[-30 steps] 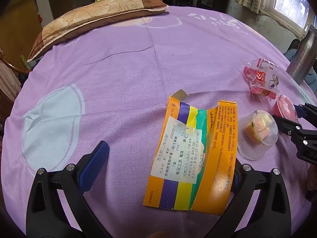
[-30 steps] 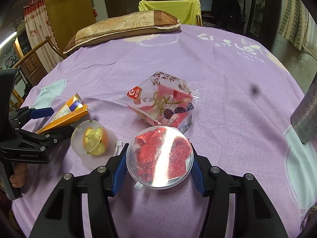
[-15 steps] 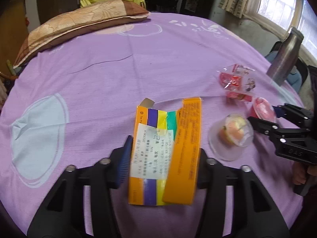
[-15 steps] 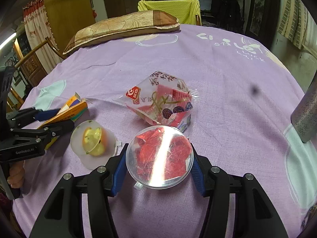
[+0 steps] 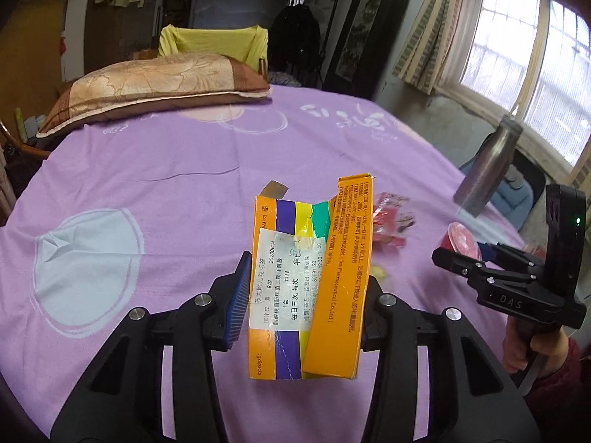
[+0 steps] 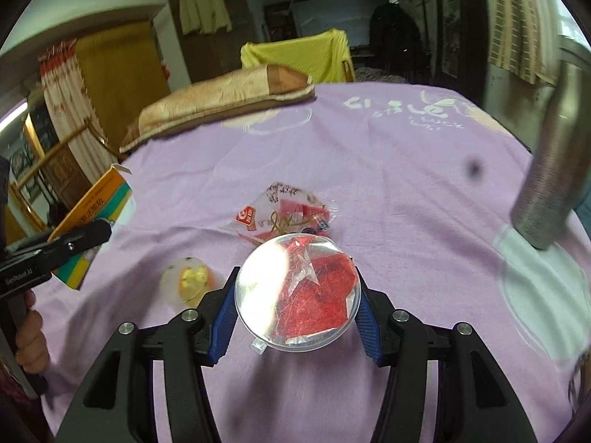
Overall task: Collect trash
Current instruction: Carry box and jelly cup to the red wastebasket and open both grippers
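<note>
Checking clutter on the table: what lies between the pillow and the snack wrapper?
Only bare purple tablecloth between the pillow and the snack wrapper, in the right wrist view.

Each camera sits just behind its own tongs and looks forward and downward along them over the round bench covered in a purple cloth point(image 5: 184, 192).

The left view frames the left tongs point(image 5: 301, 299) at the bottom, very near the lens, with the torn orange cardboard box point(image 5: 306, 288) between them. To their right the right tongs point(image 5: 458, 254) enter from the side.

The right view frames the right tongs point(image 6: 297, 304) likewise, around the clear round tub with red scraps point(image 6: 299, 291); the left tongs point(image 6: 92, 230) enter at its left edge.

Both views share the bench's far half, the brown and gold pillow point(image 5: 155, 85) point(image 6: 221, 99), the yellow draped chair point(image 5: 214, 44) point(image 6: 295, 55) beyond, and the steel bottle point(image 5: 487, 170) point(image 6: 554, 155) to the right.
</note>
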Demonstrator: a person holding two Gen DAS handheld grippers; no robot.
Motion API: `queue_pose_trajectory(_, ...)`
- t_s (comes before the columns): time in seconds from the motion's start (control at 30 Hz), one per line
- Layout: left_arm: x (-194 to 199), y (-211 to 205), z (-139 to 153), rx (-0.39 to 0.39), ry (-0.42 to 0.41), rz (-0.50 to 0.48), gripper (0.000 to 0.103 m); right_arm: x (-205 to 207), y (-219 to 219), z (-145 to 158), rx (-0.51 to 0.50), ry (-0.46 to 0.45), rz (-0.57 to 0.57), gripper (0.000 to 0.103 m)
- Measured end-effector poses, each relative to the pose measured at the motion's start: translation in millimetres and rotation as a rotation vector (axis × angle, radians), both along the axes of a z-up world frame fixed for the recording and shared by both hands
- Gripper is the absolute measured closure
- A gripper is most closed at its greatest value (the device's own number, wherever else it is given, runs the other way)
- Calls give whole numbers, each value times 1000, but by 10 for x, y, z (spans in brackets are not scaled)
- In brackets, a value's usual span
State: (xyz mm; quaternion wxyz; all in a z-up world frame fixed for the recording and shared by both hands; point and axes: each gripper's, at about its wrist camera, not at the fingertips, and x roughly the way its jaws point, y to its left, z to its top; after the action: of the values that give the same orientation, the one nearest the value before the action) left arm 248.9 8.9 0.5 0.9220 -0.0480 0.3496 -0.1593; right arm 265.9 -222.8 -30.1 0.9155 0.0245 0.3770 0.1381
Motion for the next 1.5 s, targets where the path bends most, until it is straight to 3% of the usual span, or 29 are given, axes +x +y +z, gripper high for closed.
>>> queue_pose_trajectory(0.4,-663,-661,342,-32,-90,-128,57,-1022,-491,526,16,-150,-90,47)
queue_pose_trajectory(0.97,-1745,-1895,511,-63,-180,-420,57,-2795,-1524,837,-20,-320,-324,47)
queue_pose_trajectory(1.17,-2129,-2396,409,-53,-175,-540,57,-3456,-2008,739,-46,-340,-449,47)
queue_pose_trajectory(1.37,-2385,-2933,212,-5,-119,-653,57,-3933,-2649,337,-14,-278,-595,47)
queue_pose_trajectory(1.5,-2520,-3249,75,38,-91,-718,57,-4045,-2987,21,22,-217,-668,47)
